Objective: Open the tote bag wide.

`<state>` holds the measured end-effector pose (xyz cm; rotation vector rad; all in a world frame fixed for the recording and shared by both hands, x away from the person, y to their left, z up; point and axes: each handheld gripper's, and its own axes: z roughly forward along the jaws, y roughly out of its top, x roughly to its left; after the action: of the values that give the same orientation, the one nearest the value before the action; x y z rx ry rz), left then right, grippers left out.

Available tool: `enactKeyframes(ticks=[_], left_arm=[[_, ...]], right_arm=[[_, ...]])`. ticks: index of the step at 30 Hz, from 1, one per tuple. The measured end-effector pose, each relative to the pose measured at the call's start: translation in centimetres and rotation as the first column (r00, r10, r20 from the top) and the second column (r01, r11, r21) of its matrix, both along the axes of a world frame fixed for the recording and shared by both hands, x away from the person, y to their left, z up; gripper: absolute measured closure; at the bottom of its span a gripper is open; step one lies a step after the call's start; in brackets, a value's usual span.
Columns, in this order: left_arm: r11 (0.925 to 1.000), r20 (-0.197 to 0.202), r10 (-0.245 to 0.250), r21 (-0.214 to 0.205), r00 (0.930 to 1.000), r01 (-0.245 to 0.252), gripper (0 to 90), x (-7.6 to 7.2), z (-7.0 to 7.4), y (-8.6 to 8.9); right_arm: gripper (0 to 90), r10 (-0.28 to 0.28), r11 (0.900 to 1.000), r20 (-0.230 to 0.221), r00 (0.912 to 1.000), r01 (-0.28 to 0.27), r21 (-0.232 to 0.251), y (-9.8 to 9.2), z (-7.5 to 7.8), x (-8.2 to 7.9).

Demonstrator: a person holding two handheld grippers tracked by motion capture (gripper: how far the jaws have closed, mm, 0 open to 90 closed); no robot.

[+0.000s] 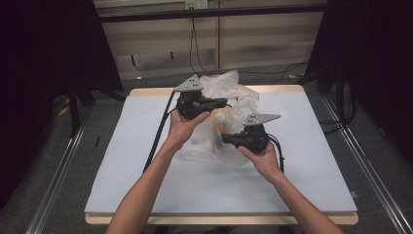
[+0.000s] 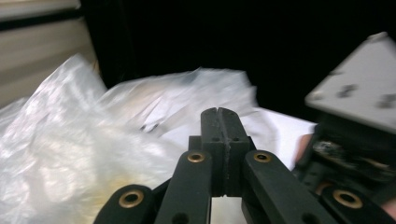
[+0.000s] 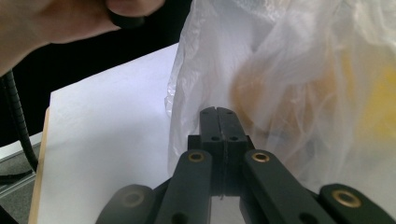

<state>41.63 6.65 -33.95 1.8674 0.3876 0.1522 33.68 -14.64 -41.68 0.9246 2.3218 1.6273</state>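
White table point(image 1: 146, 175): plastic bag point(image 1: 229, 97) crumpled, upright, mouth upward.

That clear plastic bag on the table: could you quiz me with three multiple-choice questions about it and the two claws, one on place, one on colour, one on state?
1. Where does the plastic bag sit?
A. between the two claws, mid-table
B. on the floor
C. at the table's near edge

2. What colour is the table top?
A. red
B. pale bluish white
C. black

3. How do the jaws of the left claw and the right claw stand?
A. both wide open
B. one open, one shut
C. both shut

Answers:
1. A, since the high view shows the bag bunched between the two hands in the middle of the table.
2. B, since the bare surface around the bag is pale all over.
3. C, since each claw's own view shows its two black jaws pressed together with no gap.
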Motion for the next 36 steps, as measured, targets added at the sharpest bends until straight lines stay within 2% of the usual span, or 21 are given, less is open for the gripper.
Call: enactKeyframes(ticks=[1, 2, 4, 6, 7, 10, 12, 14, 18, 20, 21, 22, 25, 27, 29, 31, 32, 33, 34, 35, 36], left_arm=[[1.0000, 0.000, 0.000, 0.000, 1.0000, 0.000, 90.0, 0.0, 0.0, 0.0], [0.9985, -0.013, 0.055, 0.002, 0.9984, -0.055, 90.0, 0.5, -0.9, 0.6], [0.9972, -0.040, 0.074, 0.006, 0.9964, -0.074, 90.0, 0.7, -2.0, 1.4], [0.9964, -0.039, 0.083, 0.023, 0.9958, -0.082, 90.0, 0.8, -2.5, 1.8], [0.9957, -0.059, 0.090, 0.027, 0.9942, -0.089, 90.0, 0.8, -3.4, 2.5], [0.9951, -0.073, 0.090, 0.047, 0.9932, -0.087, 90.0, 0.7, -4.2, 3.1], [0.9919, -0.078, 0.086, 0.100, 0.9932, -0.078, 90.0, 0.6, -5.0, 3.4], [0.9846, -0.085, 0.083, 0.161, 0.9930, -0.068, 90.0, 0.4, -6.2, 3.8], [0.9814, -0.106, 0.075, 0.184, 0.9915, -0.055, 90.0, 0.2, -7.6, 4.1], [0.9752, -0.127, 0.085, 0.214, 0.9882, -0.056, 90.0, 0.3, -9.3, 4.5], [0.9752, -0.127, 0.085, 0.214, 0.9882, -0.056, 90.0, 0.3, -9.3, 4.5], [0.9728, -0.140, 0.100, 0.222, 0.9851, -0.067, 90.0, 0.5, -10.3, 5.0], [0.9681, -0.153, 0.124, 0.236, 0.9805, -0.085, 90.0, 0.7, -11.0, 5.5], [0.9588, -0.164, 0.139, 0.269, 0.9767, -0.091, 90.0, 1.0, -11.9, 6.0], [0.9582, -0.175, 0.145, 0.270, 0.9738, -0.094, 90.0, 1.1, -12.2, 6.1], [0.9536, -0.189, 0.155, 0.285, 0.9698, -0.097, 90.0, 1.3, -12.8, 6.4], [0.9533, -0.194, 0.156, 0.286, 0.9685, -0.097, 90.0, 1.3, -13.1, 6.5], [0.9462, -0.202, 0.164, 0.309, 0.9656, -0.096, 90.0, 1.4, -13.8, 6.9], [0.9462, -0.202, 0.164, 0.309, 0.9656, -0.096, 90.0, 1.4, -13.8, 6.9], [0.9375, -0.218, 0.173, 0.335, 0.9604, -0.093, 90.0, 1.5, -14.5, 7.3], [0.9375, -0.218, 0.173, 0.335, 0.9604, -0.093, 90.0, 1.5, -14.5, 7.3]], right_arm=[[90.0, 0.000, 1.0000, 0.003, 1.0000, 0.000, -0.004, 0.1, 0.0, 0.0], [90.0, 0.000, 1.0000, 0.003, 1.0000, 0.000, -0.003, 0.1, 0.0, 0.0], [90.0, -0.007, 1.0000, 0.006, 1.0000, 0.007, -0.006, -0.2, -0.1, 0.1], [90.0, -0.017, 0.9999, 0.005, 0.9998, 0.017, 0.002, -0.6, -0.1, 0.2], [90.0, -0.024, 0.9997, 0.005, 0.9997, 0.024, 0.001, -0.8, 0.0, 0.3], [90.0, -0.035, 0.9993, 0.006, 0.9994, 0.035, 0.010, -1.3, 0.0, 0.4], [90.0, -0.050, 0.9987, 0.016, 0.9986, 0.050, 0.010, -1.7, 0.2, 0.4], [90.0, -0.057, 0.9982, 0.017, 0.9982, 0.057, 0.018, -2.1, 0.3, 0.4], [90.0, -0.078, 0.9966, 0.036, 0.9963, 0.077, 0.031, -2.7, 0.8, 0.3], [90.0, -0.091, 0.9954, 0.033, 0.9953, 0.090, 0.033, -3.2, 0.9, 0.4], [90.0, -0.091, 0.9954, 0.033, 0.9953, 0.090, 0.033, -3.2, 0.9, 0.4], [90.0, -0.113, 0.9934, 0.034, 0.9930, 0.112, 0.024, -3.7, 0.7, 0.7], [90.0, -0.141, 0.9900, 0.034, 0.9895, 0.140, 0.011, -4.2, 0.3, 1.0], [90.0, -0.173, 0.9847, 0.022, 0.9847, 0.174, -0.018, -4.7, -0.7, 1.7], [90.0, -0.180, 0.9830, 0.012, 0.9835, 0.181, -0.034, -4.8, -1.1, 2.1], [90.0, -0.190, 0.9801, -0.016, 0.9817, 0.188, -0.063, -4.7, -2.3, 2.7], [90.0, -0.192, 0.9769, -0.031, 0.9808, 0.188, -0.101, -4.5, -3.2, 3.1], [90.0, -0.189, 0.9766, -0.047, 0.9808, 0.183, -0.112, -4.4, -3.7, 3.3], [90.0, -0.186, 0.9761, -0.059, 0.9807, 0.178, -0.124, -4.3, -4.3, 3.5], [90.0, -0.185, 0.9749, -0.074, 0.9799, 0.174, -0.139, -4.2, -4.7, 3.6], [90.0, -0.185, 0.9749, -0.074, 0.9799, 0.174, -0.139, -4.2, -4.7, 3.6]])
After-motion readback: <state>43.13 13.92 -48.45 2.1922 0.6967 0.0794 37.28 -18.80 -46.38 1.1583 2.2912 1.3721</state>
